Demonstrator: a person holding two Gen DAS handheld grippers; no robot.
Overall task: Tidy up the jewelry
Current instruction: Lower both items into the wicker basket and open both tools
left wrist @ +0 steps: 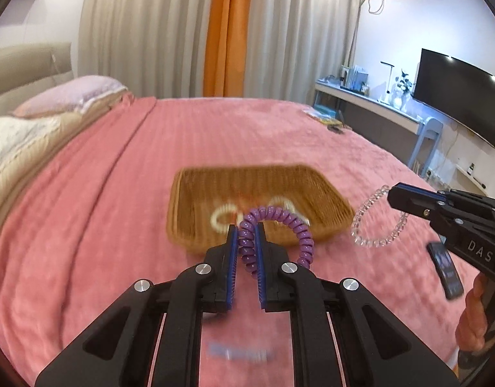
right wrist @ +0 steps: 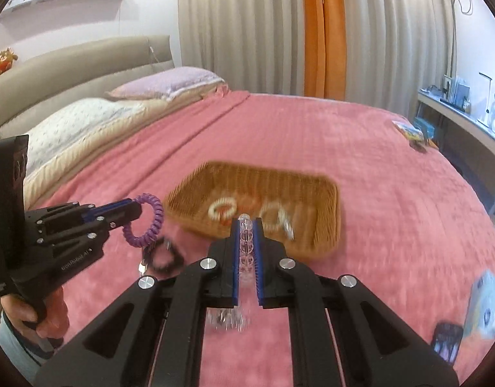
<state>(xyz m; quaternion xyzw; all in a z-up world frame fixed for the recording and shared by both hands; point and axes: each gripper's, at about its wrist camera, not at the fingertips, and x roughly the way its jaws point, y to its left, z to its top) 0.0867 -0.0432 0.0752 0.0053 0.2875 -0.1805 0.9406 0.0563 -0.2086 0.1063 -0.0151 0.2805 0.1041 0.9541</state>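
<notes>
Our left gripper point(left wrist: 247, 225) pinches a purple spiral hair tie point(left wrist: 273, 222), whose coil loops out toward two o'clock. Our right gripper point(right wrist: 247, 222) is closed on a clear bead bracelet point(right wrist: 245, 248), the beads lined up between the blue pads point(right wrist: 236, 251). Both hang above the pink bedspread point(left wrist: 118, 193). At twelve o'clock of each gripper sits a blurred wicker basket point(left wrist: 195, 193) holding pale bracelets point(right wrist: 221, 209). A black scrunchie point(right wrist: 165, 256) lies on the bedspread at nine o'clock of the right gripper.
</notes>
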